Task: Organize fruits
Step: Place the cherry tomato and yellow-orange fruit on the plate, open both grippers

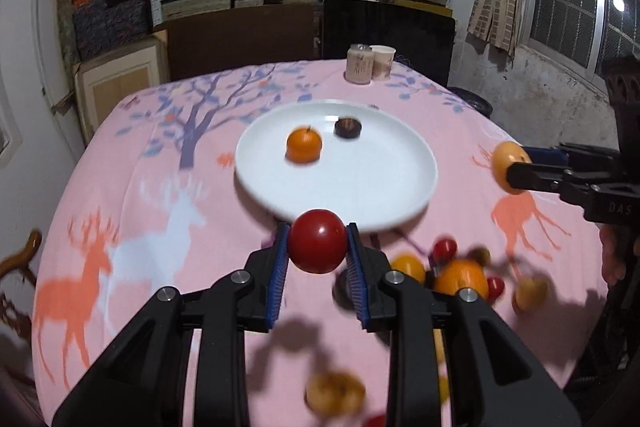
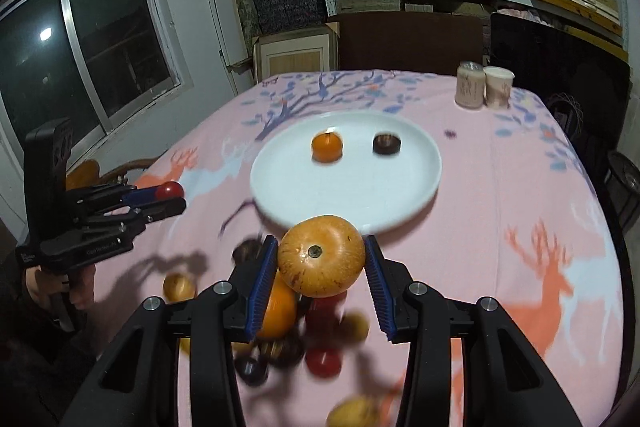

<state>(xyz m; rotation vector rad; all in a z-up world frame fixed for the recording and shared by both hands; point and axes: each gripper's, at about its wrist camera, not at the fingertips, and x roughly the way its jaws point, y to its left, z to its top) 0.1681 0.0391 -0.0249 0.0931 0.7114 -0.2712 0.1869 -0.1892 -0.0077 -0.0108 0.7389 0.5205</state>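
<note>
Two grippers, one fruit each. The left gripper (image 1: 318,247) has its blue pads (image 1: 280,275) clamped on a shiny dark-red tomato (image 1: 317,241), held up just short of the near rim of the white plate (image 1: 360,195). The right gripper (image 2: 322,263) is closed around a yellow-orange apple (image 2: 321,255) with brown specks, stem end facing the camera, also by the near rim.

On the plate: two things, an orange (image 1: 304,145) and a small dark round fruit (image 1: 347,128), apart from each other. Near us on the pink deer cloth (image 1: 140,227) sits a blurry pile (image 1: 460,275) of red, orange and yellow fruit, too smeared to count. Two cups (image 1: 370,63) stand at the far edge. The right gripper's body reads "DAS", rest cut off.
</note>
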